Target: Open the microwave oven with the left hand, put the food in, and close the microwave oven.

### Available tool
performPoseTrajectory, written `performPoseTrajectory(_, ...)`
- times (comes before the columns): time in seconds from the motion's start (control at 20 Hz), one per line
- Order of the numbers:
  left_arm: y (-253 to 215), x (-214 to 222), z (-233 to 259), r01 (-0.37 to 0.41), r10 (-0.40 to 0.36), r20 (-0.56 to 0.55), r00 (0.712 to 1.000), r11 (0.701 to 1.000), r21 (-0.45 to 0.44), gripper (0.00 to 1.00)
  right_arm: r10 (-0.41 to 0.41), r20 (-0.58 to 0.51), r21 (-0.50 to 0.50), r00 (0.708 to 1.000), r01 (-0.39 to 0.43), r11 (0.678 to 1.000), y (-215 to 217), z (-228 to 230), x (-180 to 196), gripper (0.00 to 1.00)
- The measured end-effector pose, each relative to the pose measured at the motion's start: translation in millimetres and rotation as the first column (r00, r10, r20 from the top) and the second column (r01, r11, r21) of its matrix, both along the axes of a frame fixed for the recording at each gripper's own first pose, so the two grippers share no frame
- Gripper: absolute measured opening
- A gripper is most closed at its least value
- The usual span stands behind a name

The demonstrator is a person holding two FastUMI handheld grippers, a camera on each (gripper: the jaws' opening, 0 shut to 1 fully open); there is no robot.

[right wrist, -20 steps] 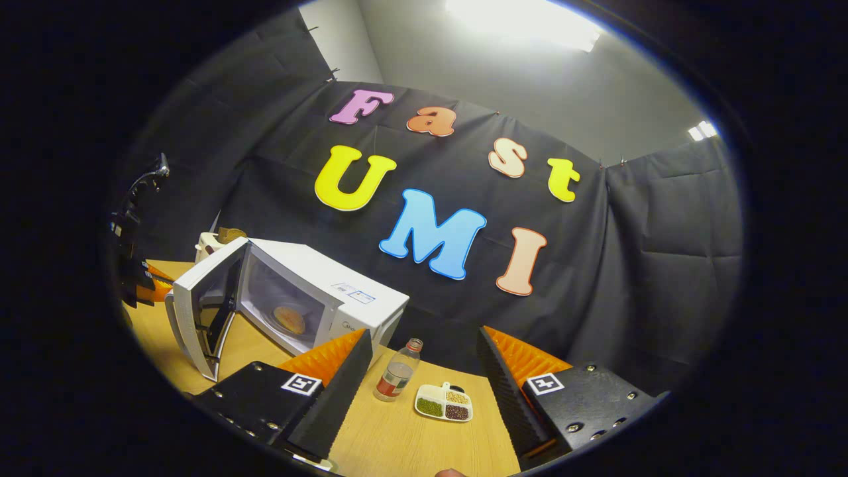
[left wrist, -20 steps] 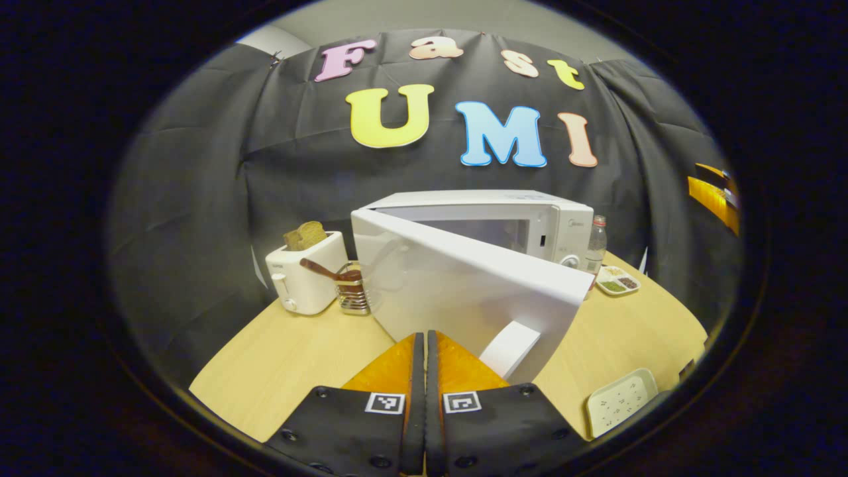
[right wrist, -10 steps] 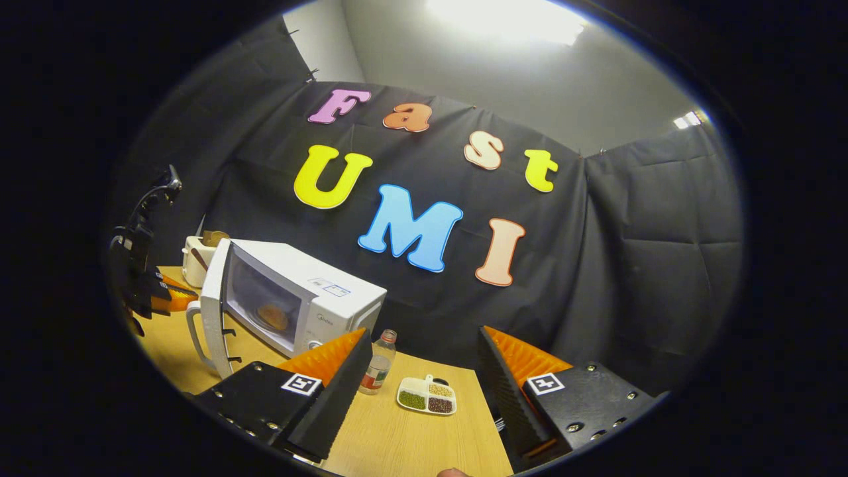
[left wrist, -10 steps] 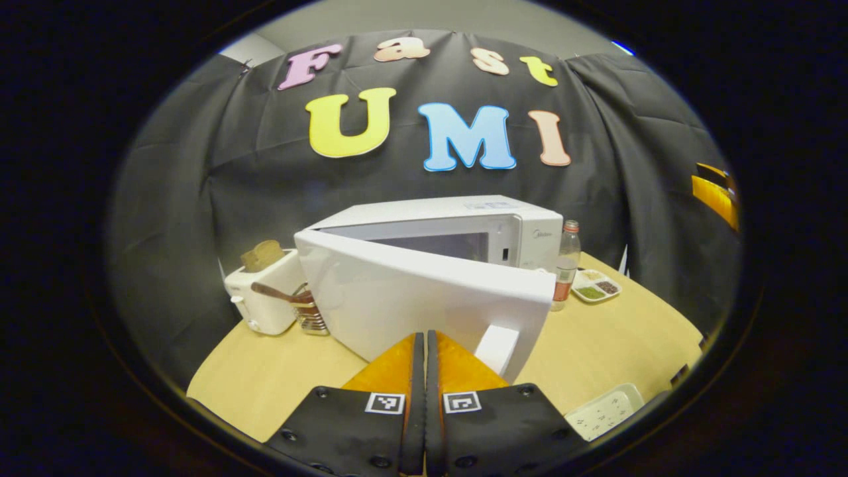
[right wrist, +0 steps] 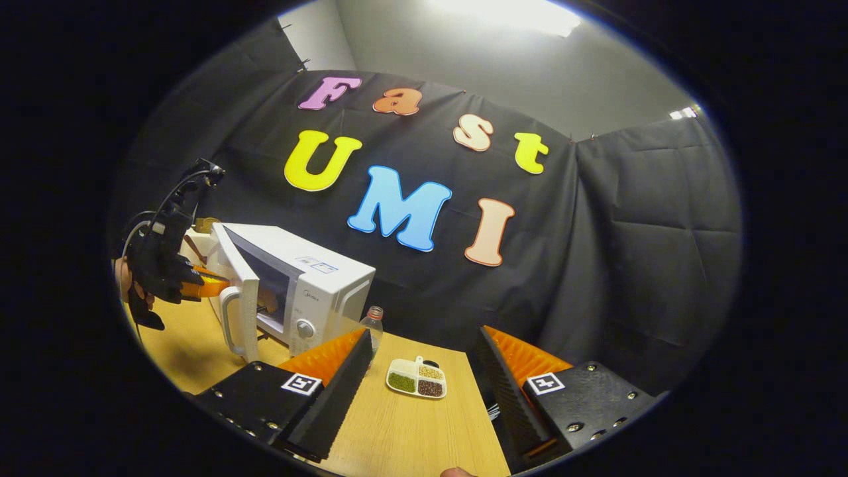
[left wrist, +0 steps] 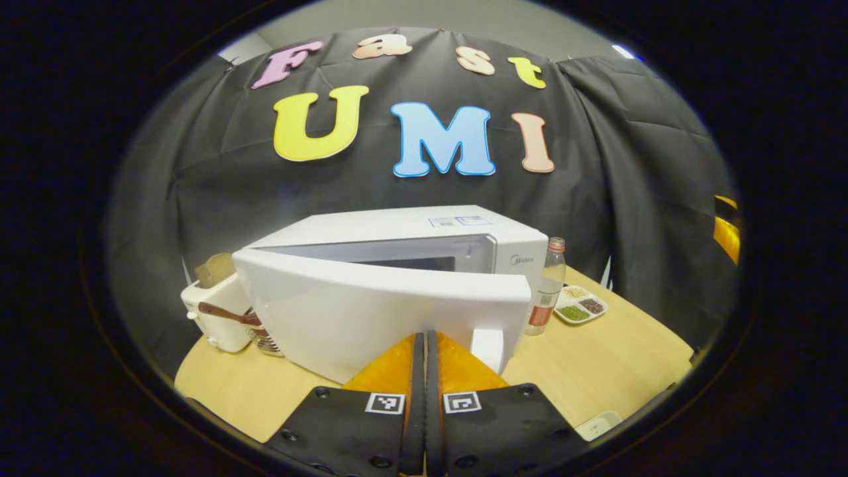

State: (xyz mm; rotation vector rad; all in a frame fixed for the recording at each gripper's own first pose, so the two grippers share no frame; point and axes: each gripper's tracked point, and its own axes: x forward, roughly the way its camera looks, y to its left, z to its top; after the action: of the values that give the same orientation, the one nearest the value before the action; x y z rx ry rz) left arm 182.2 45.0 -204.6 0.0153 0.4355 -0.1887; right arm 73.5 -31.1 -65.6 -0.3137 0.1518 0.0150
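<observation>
The left gripper is reaching forward, level with the microwave, its fingers pressed together and their tips lying against the outer face of the door, just left of the handle. The door is standing ajar at a narrow angle. In the right gripper view a hand is holding that gripper against the door. The right gripper is hanging over the table, fingers spread wide, holding nothing. The food is sitting inside the microwave. "Midea" is printed on the panel.
</observation>
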Motion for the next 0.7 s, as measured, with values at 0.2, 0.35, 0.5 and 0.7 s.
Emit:
performPoseTrajectory(0.2,-12,27,-3,-0.003,0.002,-0.005,1.000,1.000,-0.023,0.07,-0.029,0.009,-0.015,1.000,0.029,0.999,-18,3,-3,0.97)
performPoseTrajectory(0.35,-20,49,-8,-0.016,0.016,-0.007,1.000,0.999,-0.044,0.07,-0.059,0.002,-0.008,0.998,0.059,0.998,-32,1,-6,0.97)
performPoseTrajectory(0.5,-25,69,-12,-0.031,0.031,-0.010,0.999,0.998,-0.061,0.07,-0.076,-0.007,-0.007,0.997,0.076,0.997,-42,-3,-8,0.97)
performPoseTrajectory(0.7,-29,87,-13,-0.062,0.060,-0.023,0.998,0.994,-0.090,0.07,-0.072,-0.021,-0.022,0.997,0.072,0.997,-48,-7,-8,0.97)
